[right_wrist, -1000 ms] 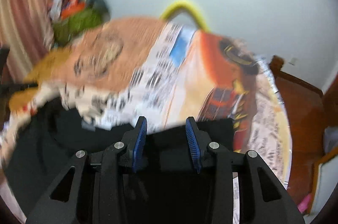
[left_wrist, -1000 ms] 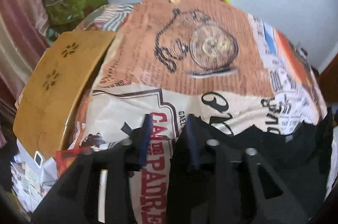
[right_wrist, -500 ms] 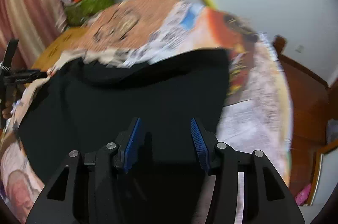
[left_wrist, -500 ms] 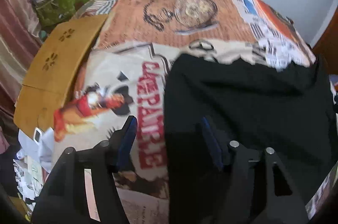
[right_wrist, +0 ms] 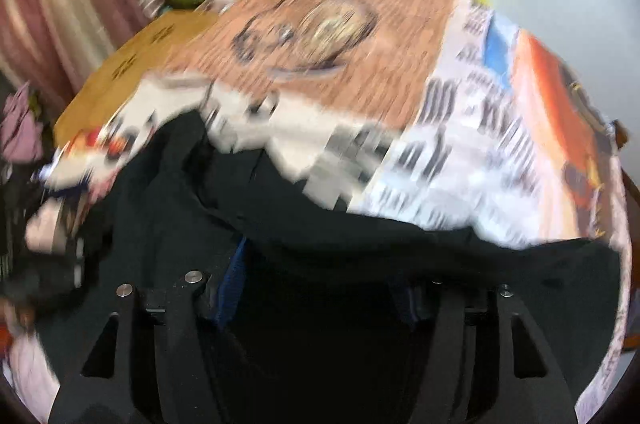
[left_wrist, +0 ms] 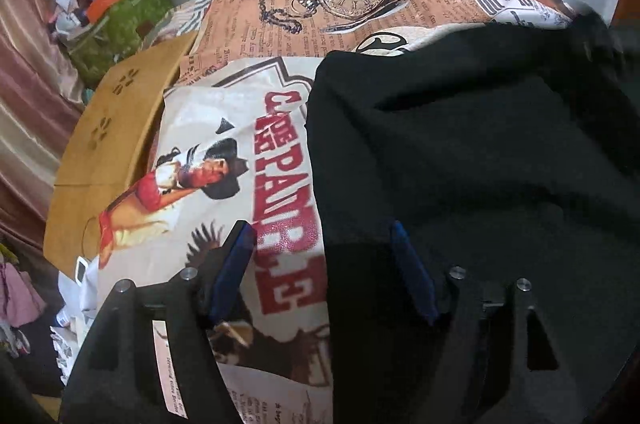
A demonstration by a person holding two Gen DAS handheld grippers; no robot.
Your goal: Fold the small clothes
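The black garment (left_wrist: pixel 460 151) lies spread on the tabletop (left_wrist: pixel 248 143), which wears a printed cloth of newspaper, pocket-watch and poster motifs. In the left wrist view the garment fills the field from 12 round to 5 o'clock, its left edge running straight down from about 12 toward 6, probably laid flat so an edge can be picked up cleanly.

The left gripper (left_wrist: pixel 324 256) stands with its jaws wide apart, straddling that left edge: one blue pad over the printed cloth, the other over black fabric. It looks placed to take the hem, yet nothing is clamped.

The right wrist view is smeared by motion. There the right gripper (right_wrist: pixel 320 276) also has its jaws apart, with dark fabric (right_wrist: pixel 360 256) bunched across them; whether any cloth is pinched I cannot tell, though the gap suggests not.

A brown wooden board (left_wrist: pixel 112 143) lies at 9 o'clock beside the cloth.
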